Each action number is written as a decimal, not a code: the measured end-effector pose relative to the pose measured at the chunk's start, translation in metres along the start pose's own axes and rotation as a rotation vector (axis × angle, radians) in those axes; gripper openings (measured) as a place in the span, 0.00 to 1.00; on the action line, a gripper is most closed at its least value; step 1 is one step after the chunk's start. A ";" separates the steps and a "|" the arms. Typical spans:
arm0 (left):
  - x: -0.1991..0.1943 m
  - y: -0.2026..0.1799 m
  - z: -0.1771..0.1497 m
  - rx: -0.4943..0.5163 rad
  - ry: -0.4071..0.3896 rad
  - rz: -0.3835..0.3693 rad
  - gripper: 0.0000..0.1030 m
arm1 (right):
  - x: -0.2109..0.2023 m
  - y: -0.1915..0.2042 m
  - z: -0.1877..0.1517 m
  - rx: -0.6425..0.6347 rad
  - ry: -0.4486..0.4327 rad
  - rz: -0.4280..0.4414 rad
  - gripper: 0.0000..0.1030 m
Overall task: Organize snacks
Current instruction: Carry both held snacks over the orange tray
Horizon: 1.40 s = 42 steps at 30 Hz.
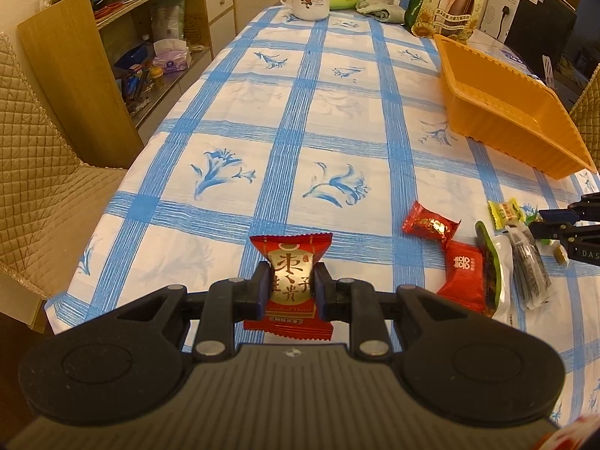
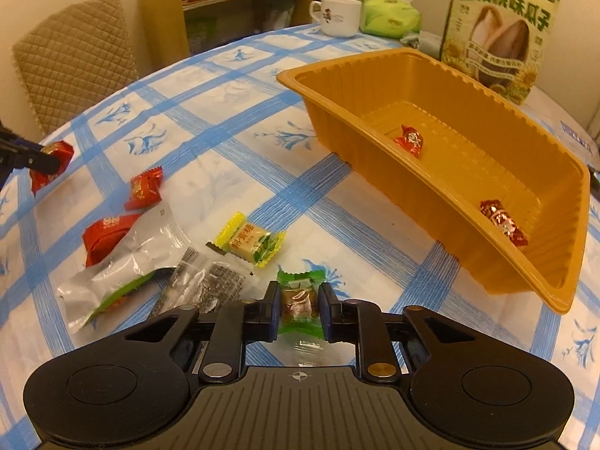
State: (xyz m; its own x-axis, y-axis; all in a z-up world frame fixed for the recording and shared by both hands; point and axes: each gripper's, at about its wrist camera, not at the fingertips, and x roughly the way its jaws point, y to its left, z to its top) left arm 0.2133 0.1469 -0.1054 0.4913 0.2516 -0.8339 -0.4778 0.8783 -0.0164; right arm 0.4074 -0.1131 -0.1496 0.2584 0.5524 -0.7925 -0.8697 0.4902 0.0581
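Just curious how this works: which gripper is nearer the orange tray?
Right. The right gripper, shut on a green candy, sits just beside the orange tray. The left gripper, shut on a red packet, is farther away.

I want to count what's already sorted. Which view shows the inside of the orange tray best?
The right wrist view: it looks into the orange tray, showing two wrapped candies. The left wrist view shows mainly its outer wall.

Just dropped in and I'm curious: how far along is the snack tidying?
Early on. Done: two red candies lie in the orange tray. In hand: the left gripper is shut on a red date candy, the right gripper on a green candy. Left: a yellow candy, two red ones and two bigger packets on the cloth.
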 end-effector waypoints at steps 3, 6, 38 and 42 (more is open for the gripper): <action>-0.002 -0.002 0.003 0.011 -0.008 -0.006 0.21 | -0.004 -0.004 0.001 0.067 0.006 -0.006 0.20; -0.005 -0.006 0.007 0.026 -0.017 -0.019 0.21 | -0.014 -0.011 0.000 0.152 -0.013 0.008 0.20; 0.006 -0.216 0.187 0.445 -0.256 -0.393 0.21 | -0.119 -0.120 0.069 0.500 -0.321 -0.145 0.20; 0.015 -0.239 0.202 0.467 -0.259 -0.405 0.21 | -0.116 -0.138 0.076 0.519 -0.324 -0.165 0.20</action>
State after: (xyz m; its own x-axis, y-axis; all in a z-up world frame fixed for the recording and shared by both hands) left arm 0.4824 0.0234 -0.0027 0.7521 -0.0967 -0.6520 0.1178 0.9930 -0.0114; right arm 0.5294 -0.1943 -0.0195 0.5567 0.5779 -0.5968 -0.5113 0.8046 0.3022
